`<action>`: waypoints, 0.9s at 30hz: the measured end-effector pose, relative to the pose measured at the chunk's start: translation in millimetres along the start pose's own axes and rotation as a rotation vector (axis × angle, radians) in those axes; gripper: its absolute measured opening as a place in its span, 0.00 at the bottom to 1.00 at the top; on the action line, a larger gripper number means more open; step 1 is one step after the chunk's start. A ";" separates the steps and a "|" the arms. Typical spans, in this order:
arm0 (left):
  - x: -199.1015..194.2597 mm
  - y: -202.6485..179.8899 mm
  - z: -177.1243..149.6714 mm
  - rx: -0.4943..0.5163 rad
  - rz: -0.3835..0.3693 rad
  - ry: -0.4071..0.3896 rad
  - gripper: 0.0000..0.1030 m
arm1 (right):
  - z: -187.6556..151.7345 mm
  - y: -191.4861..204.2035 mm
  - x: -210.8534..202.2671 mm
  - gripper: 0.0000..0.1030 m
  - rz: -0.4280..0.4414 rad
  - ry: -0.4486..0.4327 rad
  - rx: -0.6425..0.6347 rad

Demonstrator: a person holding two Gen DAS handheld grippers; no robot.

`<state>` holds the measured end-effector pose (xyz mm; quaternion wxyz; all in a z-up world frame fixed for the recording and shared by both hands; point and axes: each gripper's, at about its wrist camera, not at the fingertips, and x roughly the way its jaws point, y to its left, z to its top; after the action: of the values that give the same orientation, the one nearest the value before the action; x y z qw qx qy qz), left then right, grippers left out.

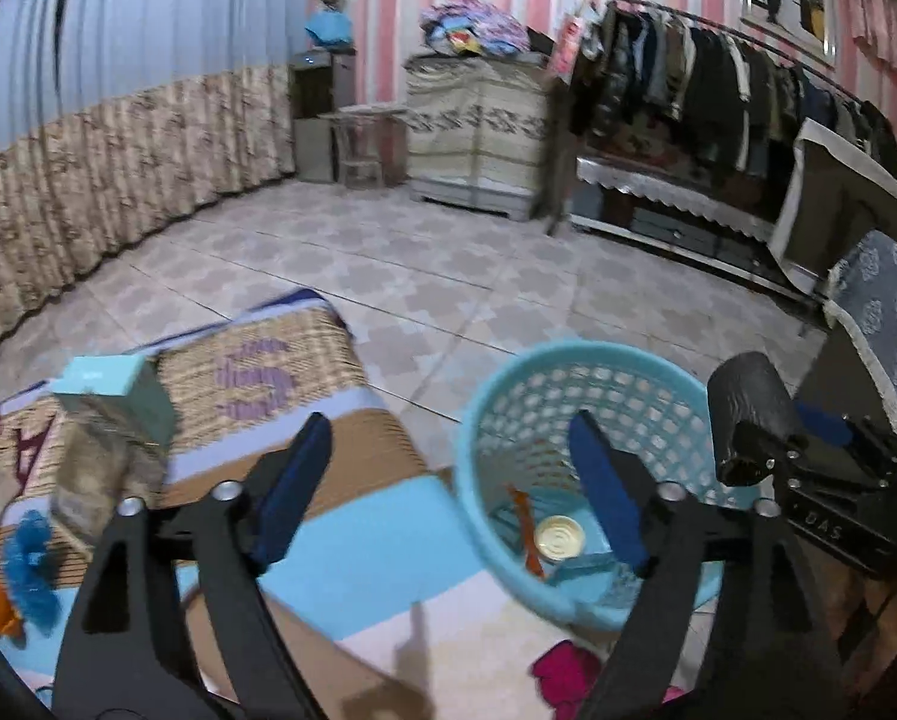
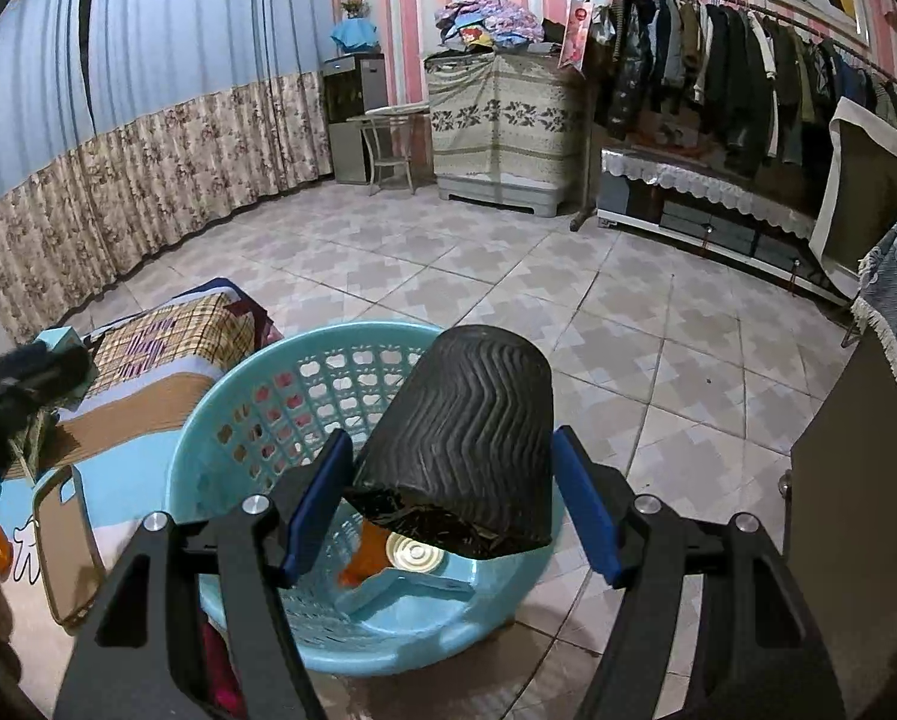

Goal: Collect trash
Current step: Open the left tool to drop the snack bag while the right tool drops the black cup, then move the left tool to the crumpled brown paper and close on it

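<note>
Blue basket [image 2: 268, 396] stands on the floor beside the bed. Black ribbed cup [image 2: 466, 444] hangs over the basket, looks light, thin-walled, crushable; best held across the mid-wall. Right gripper [image 2: 454, 492] clamps the cup's sides, moderately wide. Left gripper [image 1: 448, 480] spread wide, empty, beside the basket.

Dim indoor light, cool bluish cast, strong fisheye bending

Left wrist view is motion-smeared, worst on the far floral curtain [image 1: 118, 180] and near teal cardboard box [image 1: 112, 396]; right wrist view is sharp, with black corner vignettes and soft glare on the patterned floor tiles [image 2: 658, 324]
</note>
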<state>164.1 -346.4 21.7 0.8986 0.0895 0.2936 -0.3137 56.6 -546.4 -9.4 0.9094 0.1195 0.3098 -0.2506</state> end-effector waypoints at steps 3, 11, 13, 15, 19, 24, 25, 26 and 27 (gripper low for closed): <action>-18.8 15.3 -2.2 0.006 0.066 -0.037 0.90 | -0.5 9.6 8.2 0.66 0.011 0.004 -0.009; -63.4 53.4 -12.2 0.013 0.186 -0.076 0.95 | 7.5 29.2 21.5 0.83 -0.003 -0.019 -0.001; -73.3 63.1 -17.7 0.006 0.207 -0.079 0.95 | 9.9 30.4 22.6 0.86 -0.001 -0.027 0.004; -85.9 78.3 -23.9 -0.008 0.231 -0.080 0.95 | 11.6 32.3 19.9 0.87 -0.016 -0.020 0.002; -110.5 107.8 -35.2 -0.046 0.275 -0.083 0.95 | 11.2 44.1 -8.0 0.90 -0.008 -0.069 -0.005; -147.5 144.3 -50.8 -0.068 0.360 -0.094 0.95 | 5.2 86.8 -48.2 0.90 0.050 -0.110 -0.070; -154.4 154.1 -54.1 -0.078 0.376 -0.093 0.95 | 3.4 96.9 -54.6 0.90 0.066 -0.111 -0.078; -159.1 161.9 -58.5 -0.088 0.387 -0.089 0.95 | 1.2 108.3 -60.6 0.90 0.088 -0.111 -0.085; -163.3 168.8 -63.5 -0.098 0.397 -0.086 0.95 | -1.0 117.4 -64.8 0.90 0.103 -0.111 -0.091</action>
<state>135.1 -108.1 61.5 0.9577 0.0882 0.2465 -0.1191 74.1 -422.0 37.5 0.9414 0.0796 0.2632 -0.1952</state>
